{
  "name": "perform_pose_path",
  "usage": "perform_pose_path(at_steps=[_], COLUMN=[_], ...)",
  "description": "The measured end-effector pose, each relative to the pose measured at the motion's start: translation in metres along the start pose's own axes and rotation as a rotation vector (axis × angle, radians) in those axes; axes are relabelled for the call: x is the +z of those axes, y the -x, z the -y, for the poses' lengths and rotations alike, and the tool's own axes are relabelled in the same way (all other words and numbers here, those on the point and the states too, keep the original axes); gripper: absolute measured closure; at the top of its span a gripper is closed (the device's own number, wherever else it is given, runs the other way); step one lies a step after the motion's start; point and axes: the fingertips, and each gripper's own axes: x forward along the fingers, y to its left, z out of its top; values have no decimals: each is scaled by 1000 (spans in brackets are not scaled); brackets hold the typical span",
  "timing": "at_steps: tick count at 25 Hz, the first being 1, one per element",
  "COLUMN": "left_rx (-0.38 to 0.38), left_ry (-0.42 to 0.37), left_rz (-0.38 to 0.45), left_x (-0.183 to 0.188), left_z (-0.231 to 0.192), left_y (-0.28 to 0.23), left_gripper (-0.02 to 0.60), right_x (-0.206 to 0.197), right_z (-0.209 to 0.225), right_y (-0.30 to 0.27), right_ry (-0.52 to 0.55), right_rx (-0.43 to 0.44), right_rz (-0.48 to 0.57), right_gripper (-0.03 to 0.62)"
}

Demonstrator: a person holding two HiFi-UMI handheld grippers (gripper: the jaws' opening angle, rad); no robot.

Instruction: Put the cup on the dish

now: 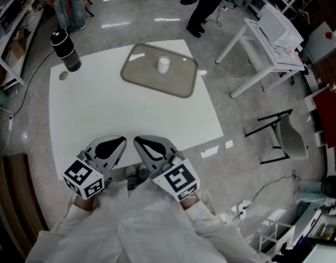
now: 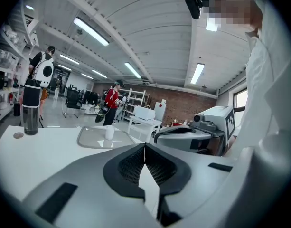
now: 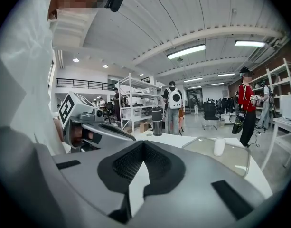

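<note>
A small white cup (image 1: 164, 64) stands upright on a clear glass dish (image 1: 143, 73) at the far side of the white table (image 1: 113, 114). The left gripper view shows the cup (image 2: 109, 132) on the dish (image 2: 90, 139) far ahead, and the right gripper view shows the same cup (image 3: 219, 147) and dish (image 3: 235, 160). My left gripper (image 1: 118, 141) and right gripper (image 1: 141, 142) hover side by side over the table's near edge, well short of the dish. Both are shut with nothing between their jaws, as seen up close at the left gripper (image 2: 145, 148) and the right gripper (image 3: 143, 144).
A black tumbler (image 1: 65, 50) stands at the table's far left corner, with a small round disc (image 1: 63, 75) beside it. A white side table (image 1: 269, 34) and a chair (image 1: 283, 136) stand to the right. People stand on the floor beyond the table.
</note>
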Motion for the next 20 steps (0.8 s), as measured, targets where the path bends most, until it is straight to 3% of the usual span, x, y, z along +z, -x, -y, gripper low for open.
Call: perform_pose_path(at_steps=[11, 20], left_rx=[-9, -6], left_ry=[-19, -34], left_rz=[-15, -1], left_x=[0, 5], left_z=[5, 8], left_y=[2, 1], left_gripper=[572, 572], right_x=[5, 22], right_z=[7, 1], right_y=[2, 0], right_ry=[29, 96], right_rx=[-37, 10], right_rz=[2, 18], right_gripper=[582, 582])
